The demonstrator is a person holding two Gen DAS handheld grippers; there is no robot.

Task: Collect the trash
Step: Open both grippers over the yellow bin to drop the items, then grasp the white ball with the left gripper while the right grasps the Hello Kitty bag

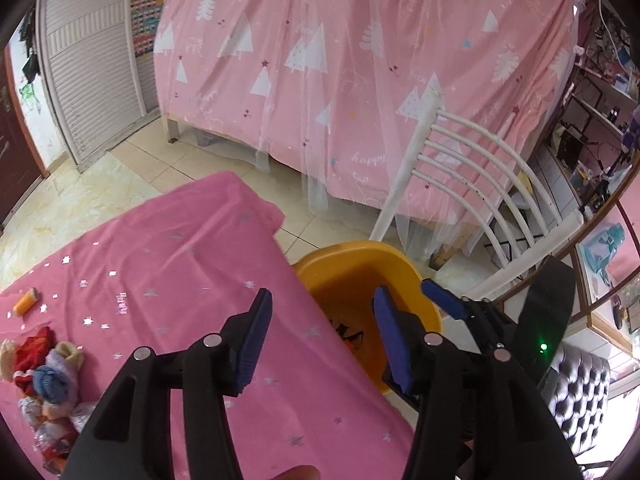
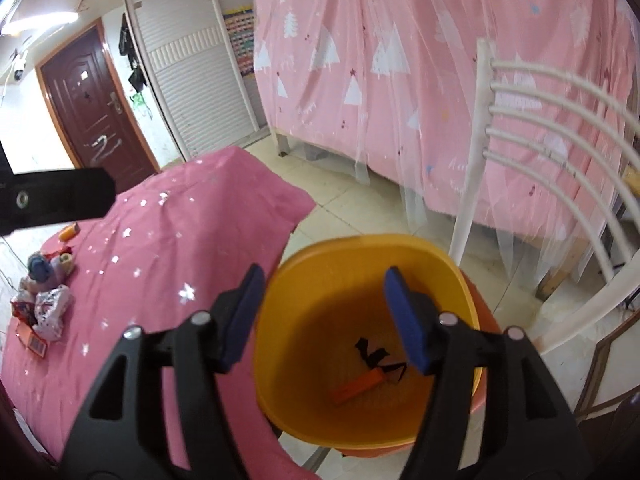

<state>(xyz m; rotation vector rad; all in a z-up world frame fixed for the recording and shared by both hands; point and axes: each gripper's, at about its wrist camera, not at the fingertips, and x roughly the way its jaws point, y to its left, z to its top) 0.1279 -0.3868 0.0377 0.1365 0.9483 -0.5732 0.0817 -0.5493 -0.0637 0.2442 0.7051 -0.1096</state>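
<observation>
An orange bin (image 1: 348, 276) (image 2: 320, 300) stands on the floor beside the pink-clothed table (image 1: 180, 264) (image 2: 192, 216). An orange and black wrapper (image 2: 368, 376) (image 1: 350, 338) lies in its bottom. My left gripper (image 1: 322, 300) is open and empty over the table edge and the bin rim. My right gripper (image 2: 325, 280) hangs open and empty above the bin mouth. A pile of wrappers and small soft items (image 1: 44, 376) (image 2: 44, 300) sits at the table's left. A small orange tube (image 1: 26, 301) (image 2: 69, 233) lies beyond it.
A white slatted chair (image 1: 460, 184) (image 2: 540, 140) stands right of the bin. A bed draped in pink tree-print sheet (image 1: 360, 80) (image 2: 400, 60) fills the background. Tiled floor (image 1: 200, 160) lies between bed and table. A dark door (image 2: 96, 108) is at the far left.
</observation>
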